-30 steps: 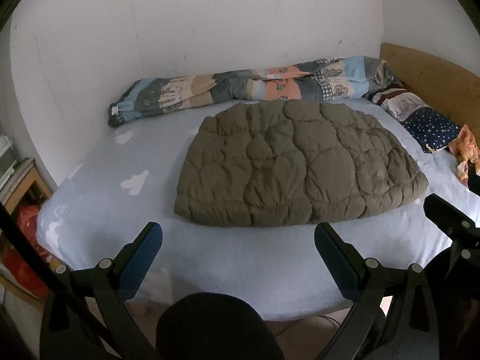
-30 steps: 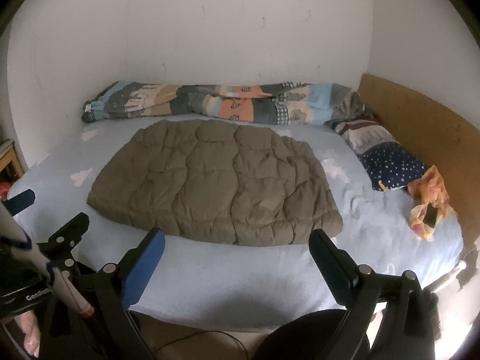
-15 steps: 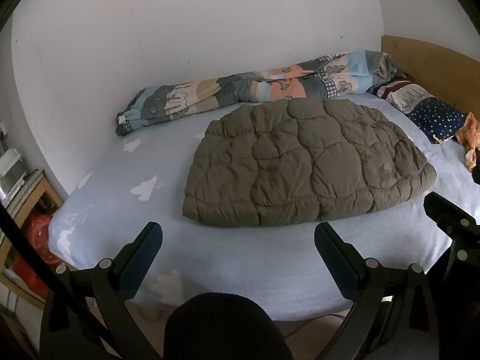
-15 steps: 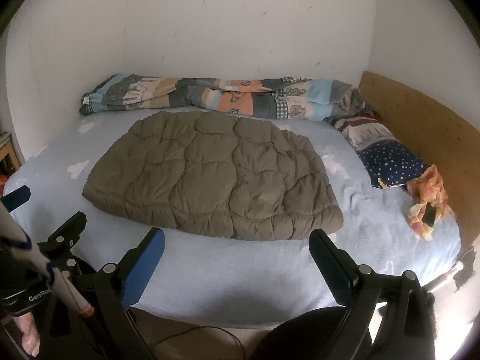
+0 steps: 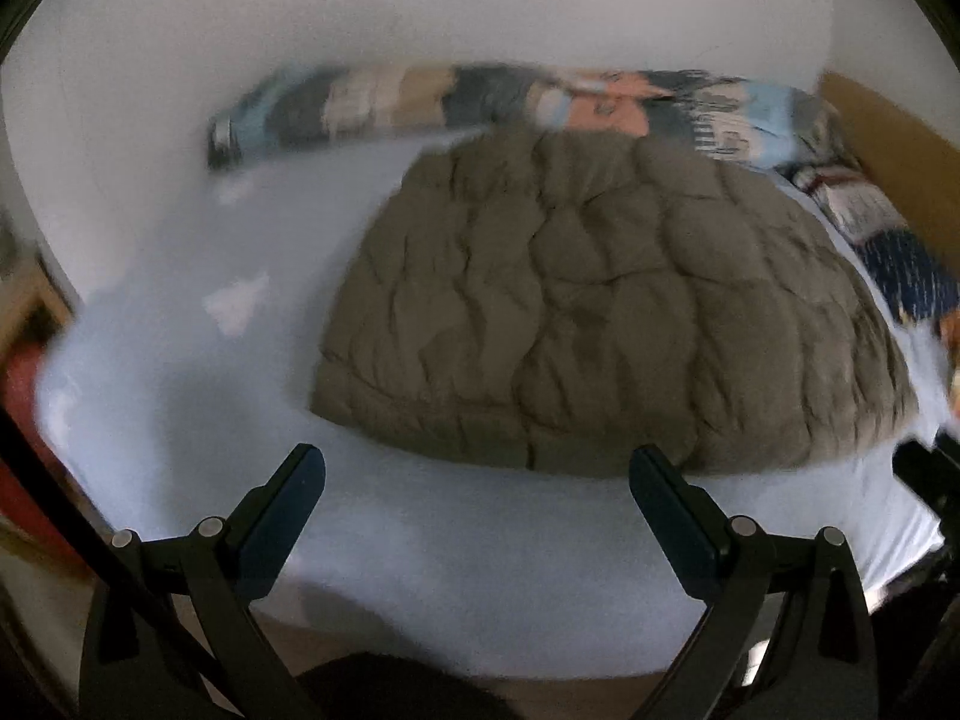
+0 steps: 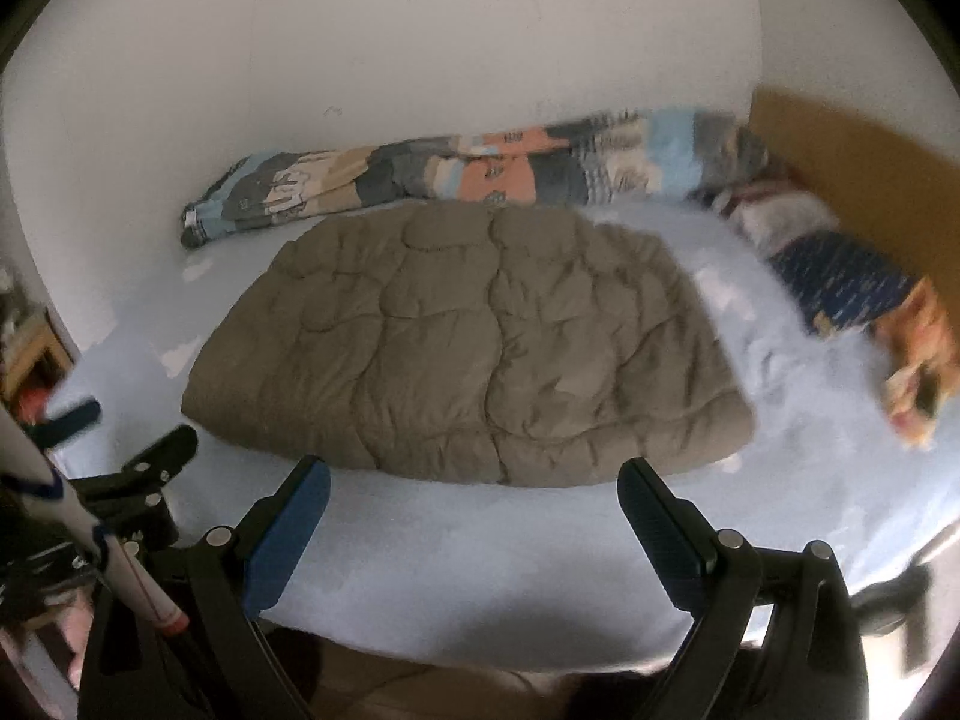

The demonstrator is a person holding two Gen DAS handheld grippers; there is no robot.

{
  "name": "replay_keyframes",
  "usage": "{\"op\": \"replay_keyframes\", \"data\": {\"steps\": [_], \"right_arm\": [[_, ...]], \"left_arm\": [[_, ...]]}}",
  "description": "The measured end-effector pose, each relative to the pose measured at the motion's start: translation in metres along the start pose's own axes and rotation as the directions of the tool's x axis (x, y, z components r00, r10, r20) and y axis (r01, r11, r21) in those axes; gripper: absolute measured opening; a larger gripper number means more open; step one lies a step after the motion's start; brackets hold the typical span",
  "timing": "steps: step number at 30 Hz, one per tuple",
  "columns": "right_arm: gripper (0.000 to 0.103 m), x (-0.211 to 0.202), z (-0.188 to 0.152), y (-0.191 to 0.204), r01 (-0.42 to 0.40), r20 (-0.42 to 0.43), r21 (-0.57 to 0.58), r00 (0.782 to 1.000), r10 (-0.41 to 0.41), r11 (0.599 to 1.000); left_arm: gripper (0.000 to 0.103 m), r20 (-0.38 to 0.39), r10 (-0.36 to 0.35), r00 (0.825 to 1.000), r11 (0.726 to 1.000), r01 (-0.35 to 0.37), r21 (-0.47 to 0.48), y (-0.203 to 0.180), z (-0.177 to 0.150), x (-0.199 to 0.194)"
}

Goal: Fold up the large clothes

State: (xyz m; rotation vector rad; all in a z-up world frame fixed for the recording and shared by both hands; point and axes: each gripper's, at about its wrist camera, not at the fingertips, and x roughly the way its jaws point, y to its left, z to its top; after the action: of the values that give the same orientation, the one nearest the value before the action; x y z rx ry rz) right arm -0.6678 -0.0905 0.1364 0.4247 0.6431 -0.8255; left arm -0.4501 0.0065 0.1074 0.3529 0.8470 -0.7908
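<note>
Since a moment ago I have brought both claws closer over the near edge of the bed (image 6: 480, 546), so the quilted garment fills more of each view; it has not shifted on the sheet. Both views are smeared by motion, the left one most.

The bed is covered in a pale blue sheet with white cloud shapes. No box, basket or other container shows on it. Along its far edge, against the white wall, lies a long rolled patchwork blanket (image 6: 456, 180) in blue, grey and orange. At the right end a wooden headboard (image 6: 852, 162) stands, and beside it a navy pillow with pale specks (image 6: 840, 288). An orange crumpled cloth (image 6: 918, 360) lies at the right edge, just beyond the pillow.

The olive quilted garment (image 6: 468, 348) is spread flat in the middle of the bed, its near hem close to the near edge and its far side just short of the blanket. It is puffy, stitched into irregular rounded panels, with a seam running down its middle to the near hem. I can make out no sleeves or collar.

My left claw (image 5: 477, 474) hangs above the bare sheet just short of the hem, its fingers spread wide and holding nothing. My right claw (image 6: 474, 486) is the same: fingers wide apart, empty, just before the hem.
</note>
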Motion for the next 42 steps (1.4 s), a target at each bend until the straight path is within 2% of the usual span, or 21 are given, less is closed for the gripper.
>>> {"op": "replay_keyframes", "data": {"steps": [2,3,5,8,10,15,19,21,23,24,26,29,32,37,40,42], "right_arm": [[0.097,0.024,0.004,-0.012,-0.002,-0.049,0.041,0.999,0.004,0.999],[0.094,0.035,0.007,-0.021,-0.004,-0.068,0.070,0.998,0.008,0.998],[0.091,0.051,0.011,-0.033,-0.003,-0.081,0.100,0.997,0.011,0.995],[0.078,0.074,0.020,-0.048,0.005,-0.094,0.124,0.996,0.007,0.992],[0.062,0.091,0.023,-0.055,0.002,-0.121,0.143,0.993,0.015,0.990],[0.060,0.131,0.014,-0.067,0.012,-0.198,0.140,0.980,0.016,0.990],[0.060,0.127,0.013,-0.062,0.023,-0.180,0.101,0.984,-0.004,0.995],[0.060,0.112,0.015,-0.056,0.038,-0.119,0.071,0.992,-0.030,0.997],[0.060,0.089,0.015,-0.046,0.043,-0.030,0.033,0.999,-0.042,0.999],[0.061,0.080,0.016,-0.042,0.049,0.007,0.018,0.999,-0.050,0.999],[0.070,0.058,0.014,-0.032,0.050,0.075,-0.004,0.996,-0.050,0.999],[0.075,0.028,0.007,-0.017,0.032,0.145,-0.026,0.989,-0.028,0.999],[0.079,0.002,-0.003,-0.004,-0.008,0.156,-0.029,0.988,0.013,1.000],[0.082,-0.032,-0.002,0.014,-0.034,0.142,-0.030,0.989,0.038,0.999],[0.084,-0.054,0.008,0.023,-0.037,0.175,-0.048,0.983,0.045,0.998],[0.087,-0.071,0.014,0.026,-0.043,0.208,-0.052,0.977,0.053,0.998]], "left_arm": [[0.101,-0.088,-0.010,0.996,0.997,0.003,-0.081,0.011,0.012,0.028],[0.101,-0.104,-0.021,0.994,0.994,0.009,-0.110,0.015,0.016,0.038],[0.101,-0.132,0.011,0.991,0.990,-0.029,-0.137,0.016,0.022,0.055],[0.101,-0.186,0.023,0.982,0.989,-0.050,-0.138,0.012,0.029,0.082],[0.101,-0.200,0.042,0.979,0.988,-0.071,-0.139,0.010,0.030,0.092],[0.103,-0.209,0.059,0.976,0.986,-0.089,-0.139,0.011,0.030,0.103],[0.103,-0.132,0.018,0.991,0.981,-0.043,-0.189,0.017,0.027,0.083],[0.103,-0.053,0.023,0.998,0.980,-0.033,-0.198,0.020,0.024,0.063],[0.103,0.025,0.048,0.999,0.987,-0.044,-0.155,0.016,0.020,0.039],[0.103,0.052,0.062,0.997,0.990,-0.055,-0.131,0.013,0.017,0.031],[0.103,0.095,0.087,0.992,0.994,-0.081,-0.070,0.005,0.008,0.012],[0.103,0.138,0.071,0.988,0.997,-0.069,-0.019,-0.001,-0.006,-0.021],[0.103,0.172,0.045,0.984,0.999,-0.047,0.008,-0.005,-0.012,-0.054],[0.103,0.245,0.054,0.968,0.997,-0.064,0.031,-0.011,-0.008,-0.103],[0.103,0.292,0.068,0.954,0.993,-0.094,0.074,-0.017,-0.007,-0.124],[0.103,0.316,0.048,0.948,0.992,-0.082,0.093,-0.018,-0.009,-0.136]]}}
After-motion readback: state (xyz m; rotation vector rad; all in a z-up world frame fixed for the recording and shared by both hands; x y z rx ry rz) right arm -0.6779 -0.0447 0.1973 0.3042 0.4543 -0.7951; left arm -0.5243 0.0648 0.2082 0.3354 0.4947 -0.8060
